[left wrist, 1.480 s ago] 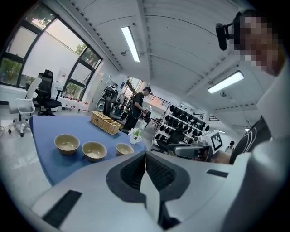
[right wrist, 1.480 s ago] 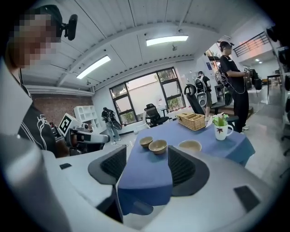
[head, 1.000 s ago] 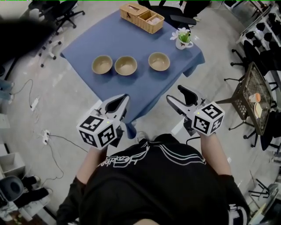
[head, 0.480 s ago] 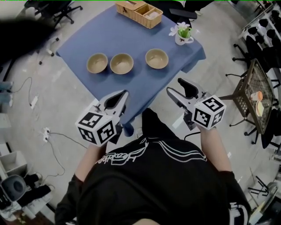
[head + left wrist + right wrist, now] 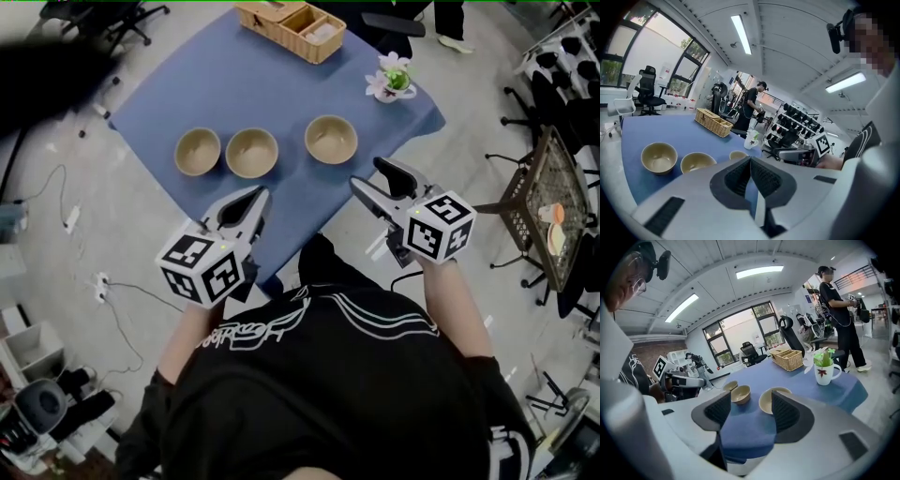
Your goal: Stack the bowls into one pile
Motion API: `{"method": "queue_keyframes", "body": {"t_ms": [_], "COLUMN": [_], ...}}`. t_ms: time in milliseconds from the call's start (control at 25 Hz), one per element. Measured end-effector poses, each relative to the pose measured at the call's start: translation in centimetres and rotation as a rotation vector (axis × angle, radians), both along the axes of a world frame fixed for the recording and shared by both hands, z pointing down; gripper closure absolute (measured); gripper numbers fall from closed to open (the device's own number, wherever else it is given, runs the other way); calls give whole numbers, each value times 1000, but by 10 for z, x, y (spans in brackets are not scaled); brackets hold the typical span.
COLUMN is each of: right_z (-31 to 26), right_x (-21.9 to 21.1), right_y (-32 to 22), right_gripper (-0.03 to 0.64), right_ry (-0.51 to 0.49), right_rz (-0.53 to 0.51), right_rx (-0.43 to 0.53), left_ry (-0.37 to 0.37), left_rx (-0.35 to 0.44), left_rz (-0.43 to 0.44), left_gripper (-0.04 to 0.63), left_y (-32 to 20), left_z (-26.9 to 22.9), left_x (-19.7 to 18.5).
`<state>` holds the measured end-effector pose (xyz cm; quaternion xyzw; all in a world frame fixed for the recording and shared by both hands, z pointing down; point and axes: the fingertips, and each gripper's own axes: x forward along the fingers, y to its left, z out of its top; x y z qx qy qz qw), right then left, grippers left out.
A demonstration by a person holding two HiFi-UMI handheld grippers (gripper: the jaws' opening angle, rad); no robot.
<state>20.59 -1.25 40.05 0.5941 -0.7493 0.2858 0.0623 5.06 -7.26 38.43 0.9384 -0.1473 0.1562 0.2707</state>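
Head view: a blue-covered tabletop (image 5: 281,84) fills the upper middle of the frame. Three tan bowls sit on it in a row, unstacked: the left bowl (image 5: 198,152) and middle bowl (image 5: 251,153) just beside each other, the right bowl (image 5: 331,140) set apart. A wicker basket (image 5: 289,19) lies at the top edge and a mug with a plant (image 5: 395,80) at the upper right. The left gripper (image 5: 255,199) and right gripper (image 5: 372,178) hover at mid-frame over the tabletop's near edge, short of the bowls.

Left gripper view: the jaws are pressed together with nothing held. The three bowls line up at lower left, beyond the jaws. The basket and mug stand farther back.

Right gripper view: the jaws stand apart, empty. Blue cloth shows in the gap. The right bowl sits just past the right-hand jaw, the other two behind it at centre. A person (image 5: 839,310) stands at upper right.
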Motion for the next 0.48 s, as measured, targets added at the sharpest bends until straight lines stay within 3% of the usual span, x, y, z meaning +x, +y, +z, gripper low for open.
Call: {"method": "queue_keyframes", "body": {"t_ms": [360,480], "right_z": [30,45], "right_x": [25,34], "right_y": [-43,-57], "right_gripper": [331,331], "right_ry": [65,40], "right_rz": [-30,-26], "right_rx": [-83,-113], "left_ry": [-13,-17], "left_rx": [-43,-60], "left_rz": [-41,-57], "left_gripper": [571,571], "left_y": [-36,-49], "left_z": [13,22], "left_x": [9,12]}}
